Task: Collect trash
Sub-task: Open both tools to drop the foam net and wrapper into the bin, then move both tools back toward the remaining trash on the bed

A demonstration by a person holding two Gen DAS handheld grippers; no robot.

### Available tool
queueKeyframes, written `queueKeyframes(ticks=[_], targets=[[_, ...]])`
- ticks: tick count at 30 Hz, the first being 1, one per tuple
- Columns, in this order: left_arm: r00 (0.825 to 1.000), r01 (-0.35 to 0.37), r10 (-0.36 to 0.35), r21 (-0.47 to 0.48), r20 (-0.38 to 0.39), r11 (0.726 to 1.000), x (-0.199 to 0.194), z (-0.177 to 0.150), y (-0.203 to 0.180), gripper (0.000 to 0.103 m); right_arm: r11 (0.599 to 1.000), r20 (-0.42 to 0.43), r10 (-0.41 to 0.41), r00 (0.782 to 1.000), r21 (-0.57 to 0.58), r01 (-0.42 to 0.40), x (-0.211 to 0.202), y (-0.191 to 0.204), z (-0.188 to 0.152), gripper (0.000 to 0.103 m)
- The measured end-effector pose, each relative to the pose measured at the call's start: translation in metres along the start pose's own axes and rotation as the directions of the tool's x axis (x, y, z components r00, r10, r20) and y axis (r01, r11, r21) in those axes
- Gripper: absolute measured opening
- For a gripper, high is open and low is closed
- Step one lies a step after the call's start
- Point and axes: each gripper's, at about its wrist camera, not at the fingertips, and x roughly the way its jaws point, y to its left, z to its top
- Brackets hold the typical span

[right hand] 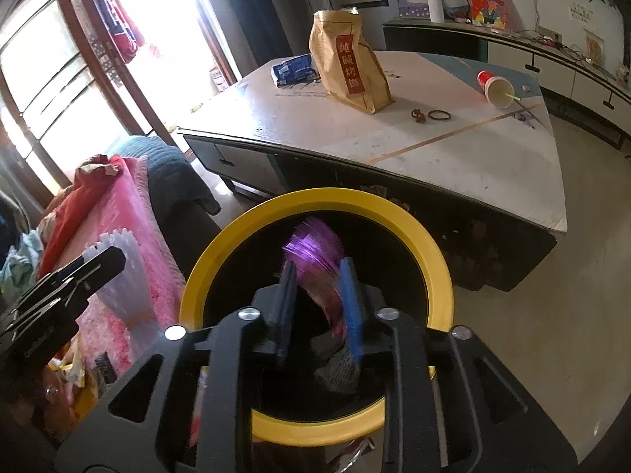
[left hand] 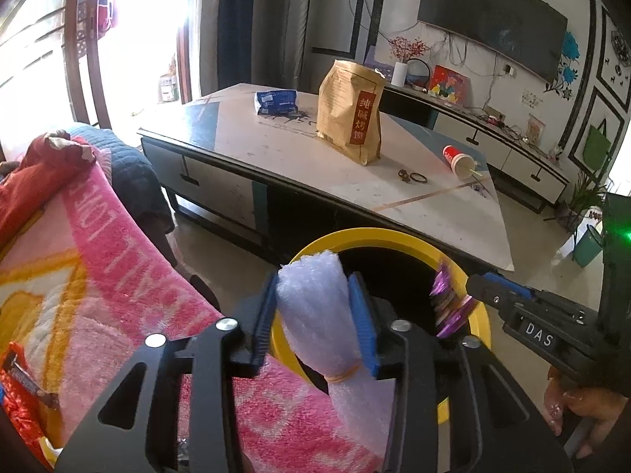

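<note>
A yellow-rimmed black trash bin (left hand: pixel 483 315) (right hand: pixel 437 256) stands on the floor before a low table. My left gripper (left hand: pixel 315 315) is shut on a roll of white foam wrap (left hand: pixel 311 307), held at the bin's left rim; the roll also shows in the right wrist view (right hand: pixel 126 276). My right gripper (right hand: pixel 319 299) is over the bin's mouth with a blurred purple wrapper (right hand: pixel 315 252) between its fingers; the wrapper looks to be in motion. The right gripper also shows in the left wrist view (left hand: pixel 479 287) beside the purple wrapper (left hand: pixel 449 307).
The low table (right hand: pixel 473 165) holds a brown paper bag (right hand: pixel 347 63), a blue packet (right hand: pixel 294 69), a tipped red cup with a straw (right hand: pixel 495 88), a hair tie (right hand: pixel 439 115) and a small object. A pink blanket (left hand: pixel 98 276) covers the sofa at left. A TV cabinet (left hand: pixel 512 149) stands beyond.
</note>
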Motion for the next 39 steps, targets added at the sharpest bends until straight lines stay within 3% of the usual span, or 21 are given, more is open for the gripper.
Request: queueKeyframes(ticks=[8,13,21,31,39], targets=[[0.998,0.055,-0.054,-0.039,0.016,0.998,-0.008,-0.001,0.007,0.07,1.0,0.024,-0.007,1.0,0.009,0.007,-0.006,0.001,0.002,0.036],[0.997,0.074,-0.073,-0.054,0.034,0.996,-0.017,-0.001,0.01,0.078,1.0,0.054,-0.009,0.999,0.015,0.008,-0.014,0.003,0.005,0.044],[0.996,0.03,-0.024,-0.072,0.084,0.997,-0.045,-0.001,0.023,0.095,1.0,0.084,0.006,0.996,-0.022,-0.004,-0.026,0.016,0.005,0.049],[0.991,-0.023,0.038,-0.118,0.127,0.993,-0.079,-0.009,0.048,0.096,0.996,0.135,0.031,0.99,-0.091,-0.019,-0.047,0.045,0.002,0.067],[0.977,-0.083,0.107,-0.13,0.187,0.988,-0.107,-0.019,0.066,0.096,0.989,0.158,0.059,0.986,-0.143,-0.037,-0.059,0.071,-0.004,0.069]])
